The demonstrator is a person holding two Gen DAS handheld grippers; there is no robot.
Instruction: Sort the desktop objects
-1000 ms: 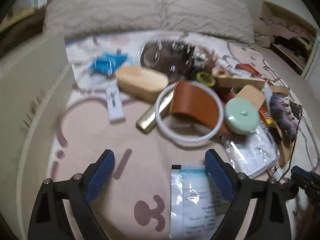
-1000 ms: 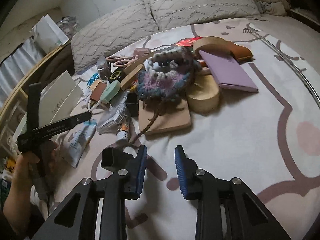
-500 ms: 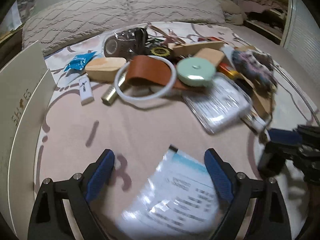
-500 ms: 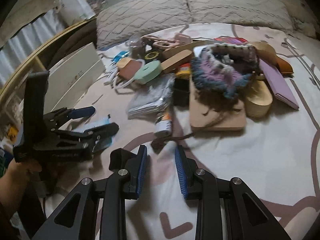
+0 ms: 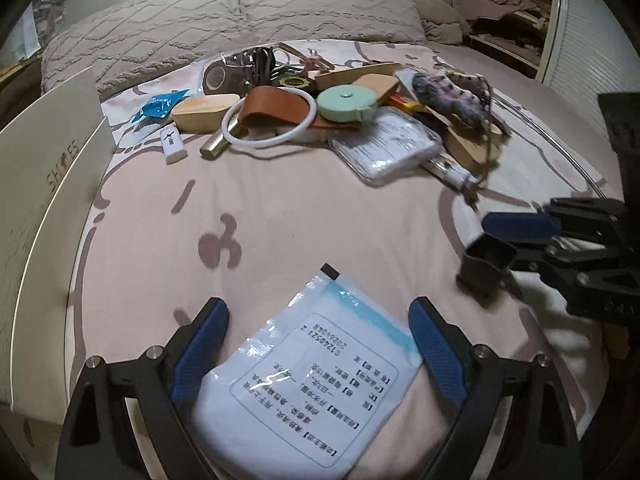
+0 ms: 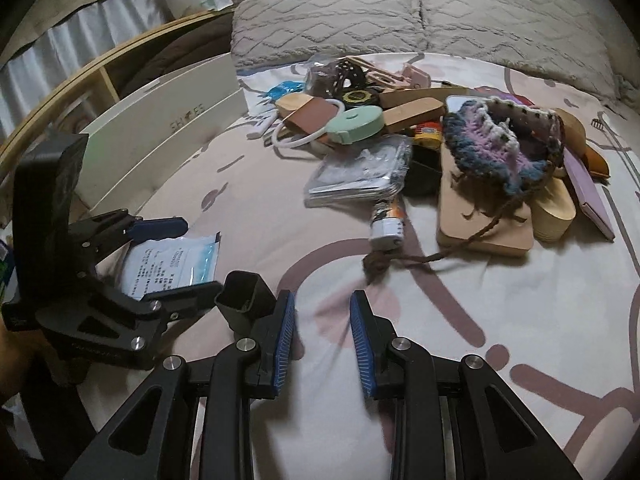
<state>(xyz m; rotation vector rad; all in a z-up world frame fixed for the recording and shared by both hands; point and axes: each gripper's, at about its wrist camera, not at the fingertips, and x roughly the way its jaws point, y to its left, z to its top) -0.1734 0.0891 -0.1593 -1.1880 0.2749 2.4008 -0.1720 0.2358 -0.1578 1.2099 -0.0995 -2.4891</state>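
Left tool (image 5: pixel 318 346) gapes around sachet (image 5: pixel 304 380), ungripped; right tool (image 6: pixel 322 330) narrowly parted, empty. Flat, slick sachet may slip.

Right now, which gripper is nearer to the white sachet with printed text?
Left. The white sachet lies between the open fingers of the left gripper, not pinched. The right gripper is beside it over bare bedspread, its fingers apart and empty.
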